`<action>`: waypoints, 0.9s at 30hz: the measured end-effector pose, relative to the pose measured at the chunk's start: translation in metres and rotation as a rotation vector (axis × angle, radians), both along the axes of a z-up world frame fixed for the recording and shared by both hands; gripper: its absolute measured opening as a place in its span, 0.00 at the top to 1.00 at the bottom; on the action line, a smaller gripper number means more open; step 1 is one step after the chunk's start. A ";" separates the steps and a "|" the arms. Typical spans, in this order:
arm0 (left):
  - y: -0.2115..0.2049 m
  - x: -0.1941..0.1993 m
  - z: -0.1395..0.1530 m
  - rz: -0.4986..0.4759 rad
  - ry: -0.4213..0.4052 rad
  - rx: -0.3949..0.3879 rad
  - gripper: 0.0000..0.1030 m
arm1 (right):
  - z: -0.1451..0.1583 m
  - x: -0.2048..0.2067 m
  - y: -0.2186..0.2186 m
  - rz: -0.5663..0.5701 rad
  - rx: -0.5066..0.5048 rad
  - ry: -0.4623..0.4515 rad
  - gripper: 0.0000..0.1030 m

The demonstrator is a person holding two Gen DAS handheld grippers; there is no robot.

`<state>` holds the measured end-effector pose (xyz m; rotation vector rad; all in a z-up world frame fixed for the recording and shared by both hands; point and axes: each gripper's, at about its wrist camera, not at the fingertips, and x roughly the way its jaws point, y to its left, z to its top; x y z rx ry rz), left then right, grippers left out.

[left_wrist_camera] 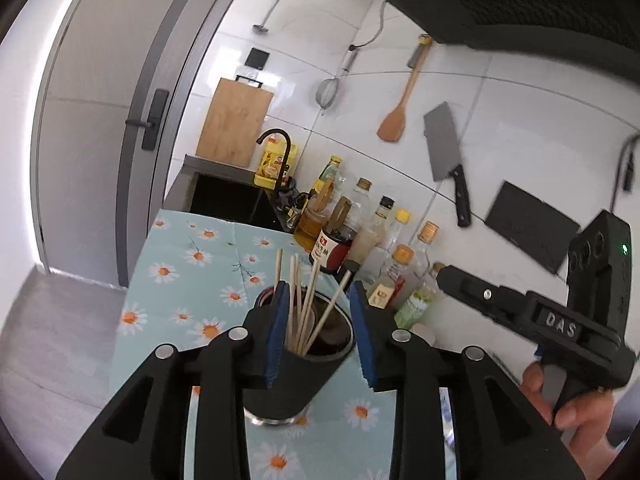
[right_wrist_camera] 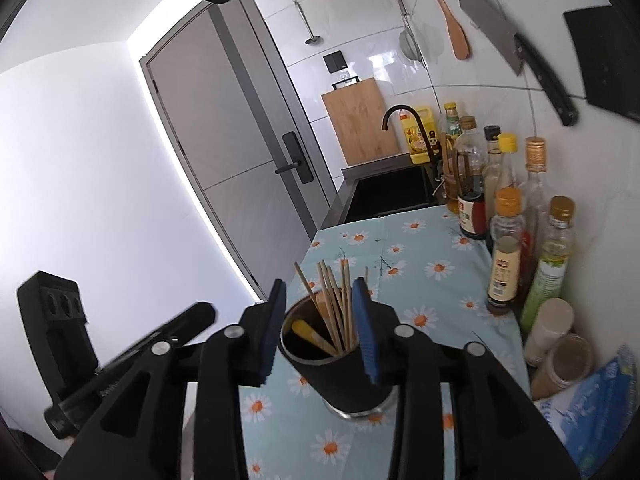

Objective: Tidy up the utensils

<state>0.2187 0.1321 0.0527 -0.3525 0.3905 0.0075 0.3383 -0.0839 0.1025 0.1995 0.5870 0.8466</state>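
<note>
Black cup (left_wrist_camera: 298, 376) with a metal rim stands on your daisy-print surface (left_wrist_camera: 188, 264), seen between the blue pads of both grippers. Your left gripper (left_wrist_camera: 320, 332) and right gripper (right_wrist_camera: 320, 332) each have jaws partly apart, gripping nothing, short of the cup. Wooden chopsticks (right_wrist_camera: 336, 304) stand bunched inside it, beside a yellow-handled utensil (right_wrist_camera: 310, 334).
</note>
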 end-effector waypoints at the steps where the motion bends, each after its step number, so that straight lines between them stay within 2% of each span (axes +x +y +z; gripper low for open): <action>1: -0.004 -0.006 0.002 -0.002 0.003 0.025 0.67 | 0.000 -0.004 -0.005 0.000 -0.005 -0.004 0.57; 2: -0.010 -0.013 0.005 -0.002 0.002 0.054 0.64 | 0.001 -0.009 -0.012 -0.002 -0.013 -0.011 0.51; 4: -0.019 -0.025 0.009 0.008 0.003 0.089 0.55 | 0.001 -0.016 -0.021 -0.003 -0.030 -0.019 0.46; 6: -0.027 -0.036 0.012 0.016 0.016 0.107 0.42 | 0.001 -0.023 -0.033 0.010 -0.038 -0.016 0.39; 9: -0.041 -0.049 0.013 0.016 0.034 0.132 0.38 | 0.000 -0.034 -0.053 0.015 -0.047 -0.012 0.27; 10: -0.045 -0.053 0.013 0.018 0.040 0.146 0.37 | -0.001 -0.039 -0.062 0.014 -0.056 -0.011 0.19; 11: -0.051 -0.057 0.013 0.023 0.046 0.165 0.31 | -0.001 -0.044 -0.070 0.011 -0.061 -0.013 0.12; 12: -0.058 -0.062 0.012 0.025 0.055 0.185 0.22 | -0.001 -0.049 -0.077 0.014 -0.065 -0.021 0.09; 13: -0.062 -0.067 0.011 0.024 0.061 0.191 0.18 | -0.001 -0.054 -0.083 0.020 -0.070 -0.031 0.05; 14: -0.067 -0.071 0.010 0.023 0.070 0.196 0.10 | -0.001 -0.059 -0.090 0.025 -0.078 -0.041 0.05; 15: -0.074 -0.077 0.009 0.029 0.091 0.202 0.07 | -0.001 -0.064 -0.098 0.027 -0.091 -0.049 0.05; 24: -0.117 -0.126 -0.003 0.083 0.188 0.202 0.06 | -0.017 -0.111 -0.138 0.076 -0.176 -0.094 0.05; 27: -0.131 -0.137 -0.011 0.097 0.223 0.188 0.06 | -0.027 -0.121 -0.143 0.104 -0.179 -0.073 0.05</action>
